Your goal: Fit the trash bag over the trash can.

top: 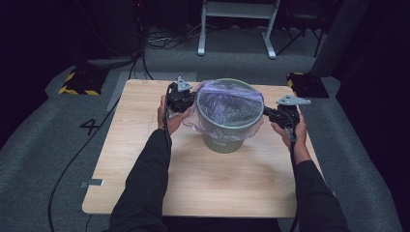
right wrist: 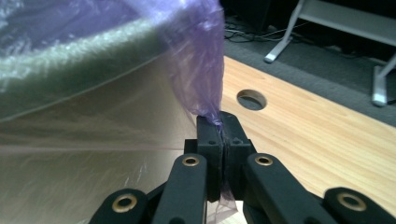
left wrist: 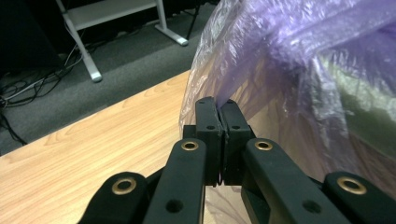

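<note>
My left gripper (top: 186, 102) is clamped tight on the purple bag (top: 227, 99), its jaws pressed together with a pinch of the thin film caught between them at the left side of the bin (top: 226, 126). In the left gripper view the same closed jaws (left wrist: 218, 108) grip the edge of the bag (left wrist: 280, 60), which billows up and to the right of them. My right gripper (top: 271, 113) is closed just as fully on the bag's opposite edge at the bin's right side; in the right gripper view a twisted strand of the film (right wrist: 201, 56) runs down into the pinched jaws (right wrist: 218, 122) and a scrap of it hangs out below them.

The bag is stretched over the mouth of the grey-green round bin, draped past the rim on the left and near sides. The bin stands upright on the far half of the wooden table (top: 203, 183), about midway between its left and right edges, between my two hands. In the right gripper view a round hole (right wrist: 251, 99) is cut in the tabletop beyond the jaws.

Out on the grey floor to the left of the table a dark "4" (top: 90, 126) is marked. Farther left lies a black block with yellow-and-black hazard stripes (top: 80, 82), and at the far side stands a white metal frame (top: 237, 24).
</note>
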